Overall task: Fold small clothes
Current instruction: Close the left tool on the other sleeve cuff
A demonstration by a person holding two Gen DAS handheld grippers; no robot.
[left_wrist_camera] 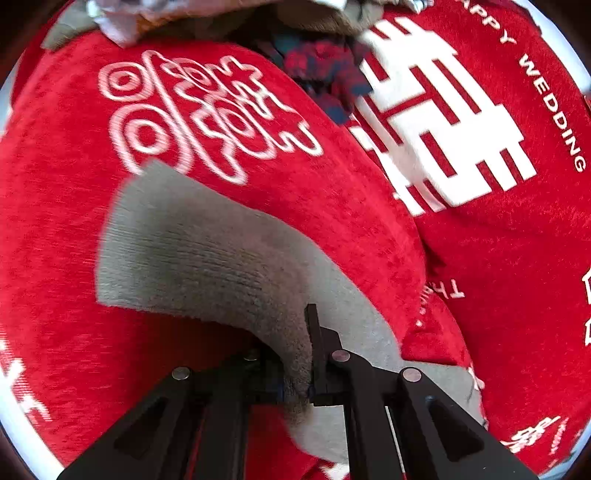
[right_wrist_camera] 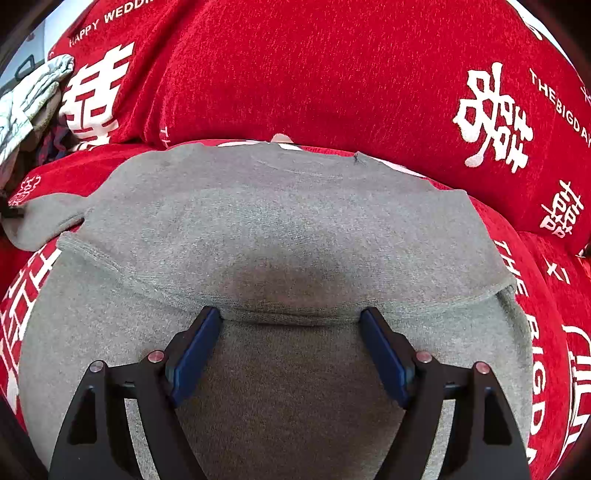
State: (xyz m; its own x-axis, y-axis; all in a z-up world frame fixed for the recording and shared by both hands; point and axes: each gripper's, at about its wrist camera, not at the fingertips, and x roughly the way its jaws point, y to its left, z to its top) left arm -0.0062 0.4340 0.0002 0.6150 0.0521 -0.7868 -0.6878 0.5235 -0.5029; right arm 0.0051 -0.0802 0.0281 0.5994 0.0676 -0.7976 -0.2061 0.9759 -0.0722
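A grey knitted garment (right_wrist_camera: 288, 221) lies spread on a red cover (right_wrist_camera: 332, 74) with white lettering. Its upper layer is folded over, and the fold's edge runs across just at my right gripper's (right_wrist_camera: 291, 314) tips. That gripper stands open, its blue pads (right_wrist_camera: 195, 350) wide apart and resting on the grey cloth. In the left wrist view a long grey flap of the same garment (left_wrist_camera: 192, 251) rises off the cover. My left gripper (left_wrist_camera: 301, 354) is shut on its bunched near end, and the cloth hides one fingertip.
A heap of other clothes sits at the back: a dark red and blue checked piece (left_wrist_camera: 325, 70) and pale crumpled fabric (left_wrist_camera: 122, 18), seen also as the heap (right_wrist_camera: 29, 103) at the left. A red cushion (left_wrist_camera: 498, 184) with a large white character rises behind the seat.
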